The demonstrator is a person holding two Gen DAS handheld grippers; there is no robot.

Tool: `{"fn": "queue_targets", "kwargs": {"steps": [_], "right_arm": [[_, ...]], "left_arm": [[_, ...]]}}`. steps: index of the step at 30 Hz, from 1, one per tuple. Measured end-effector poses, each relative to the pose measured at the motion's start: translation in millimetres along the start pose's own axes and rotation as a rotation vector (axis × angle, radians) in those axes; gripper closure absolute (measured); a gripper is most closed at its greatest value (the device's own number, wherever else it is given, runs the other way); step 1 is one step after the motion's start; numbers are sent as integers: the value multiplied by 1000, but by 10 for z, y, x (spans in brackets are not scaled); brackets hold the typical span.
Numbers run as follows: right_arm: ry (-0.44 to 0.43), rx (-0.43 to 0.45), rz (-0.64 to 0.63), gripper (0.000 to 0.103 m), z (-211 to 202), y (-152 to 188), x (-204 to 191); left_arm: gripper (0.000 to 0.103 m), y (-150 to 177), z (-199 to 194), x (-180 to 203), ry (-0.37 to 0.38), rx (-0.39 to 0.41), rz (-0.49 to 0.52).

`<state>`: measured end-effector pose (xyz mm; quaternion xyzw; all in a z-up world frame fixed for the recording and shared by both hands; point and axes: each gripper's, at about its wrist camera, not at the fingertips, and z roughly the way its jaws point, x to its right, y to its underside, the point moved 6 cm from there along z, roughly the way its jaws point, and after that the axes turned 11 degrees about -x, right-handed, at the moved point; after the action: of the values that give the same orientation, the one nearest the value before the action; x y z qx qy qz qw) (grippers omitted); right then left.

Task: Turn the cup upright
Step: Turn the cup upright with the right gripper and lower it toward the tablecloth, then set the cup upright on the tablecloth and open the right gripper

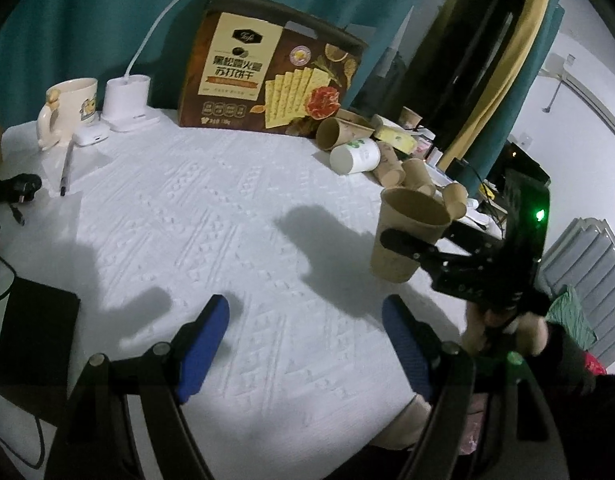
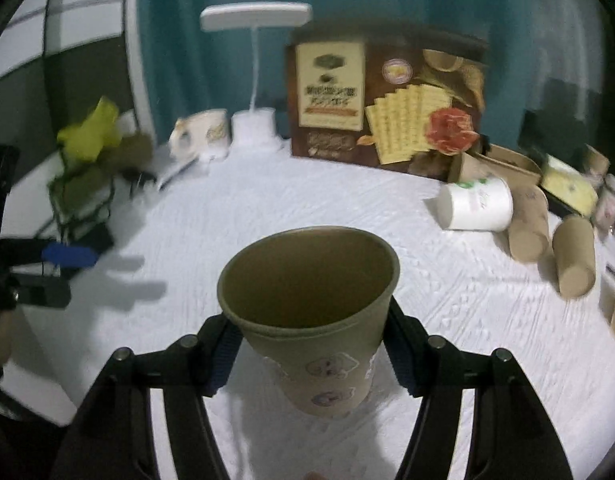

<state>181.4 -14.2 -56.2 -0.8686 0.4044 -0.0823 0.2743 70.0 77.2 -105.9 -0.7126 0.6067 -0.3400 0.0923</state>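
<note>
My right gripper [image 2: 311, 344] is shut on a brown paper cup [image 2: 311, 308] with small printed figures on its side. The cup stands mouth up, slightly tilted, and its base hangs just above the white tablecloth [image 2: 447, 320]. In the left wrist view the same cup [image 1: 391, 264] is at the right side of the table, with a black finger [image 1: 403, 242] of the right gripper across its wall and a hand behind it. My left gripper [image 1: 305, 308] stays open over the cloth with nothing between its blue pads [image 1: 203, 344].
A cracker box [image 1: 267, 72], a white desk lamp [image 1: 127, 100] and a cream mug [image 1: 71, 108] line the back. Several brown cups and a white cup [image 1: 355, 156] lie on their sides at back right. A black case [image 1: 35, 340] and a pen [image 1: 65, 172] are at the left.
</note>
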Motion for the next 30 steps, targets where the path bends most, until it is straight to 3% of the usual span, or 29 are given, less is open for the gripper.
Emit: {"fn": "queue_targets", "kwargs": {"steps": [7, 12, 17, 30], "right_arm": [[-13, 15, 50, 41, 40, 186, 52], [-10, 26, 75, 40, 40, 283, 76], [-2, -10, 70, 37, 57, 410, 45], [17, -4, 173, 33, -325, 818, 87]], "left_arm": [[24, -31, 108, 84, 10, -2, -13], [24, -35, 196, 112, -69, -8, 24], [24, 38, 243, 142, -86, -21, 42], [24, 236, 284, 378, -85, -47, 94]]}}
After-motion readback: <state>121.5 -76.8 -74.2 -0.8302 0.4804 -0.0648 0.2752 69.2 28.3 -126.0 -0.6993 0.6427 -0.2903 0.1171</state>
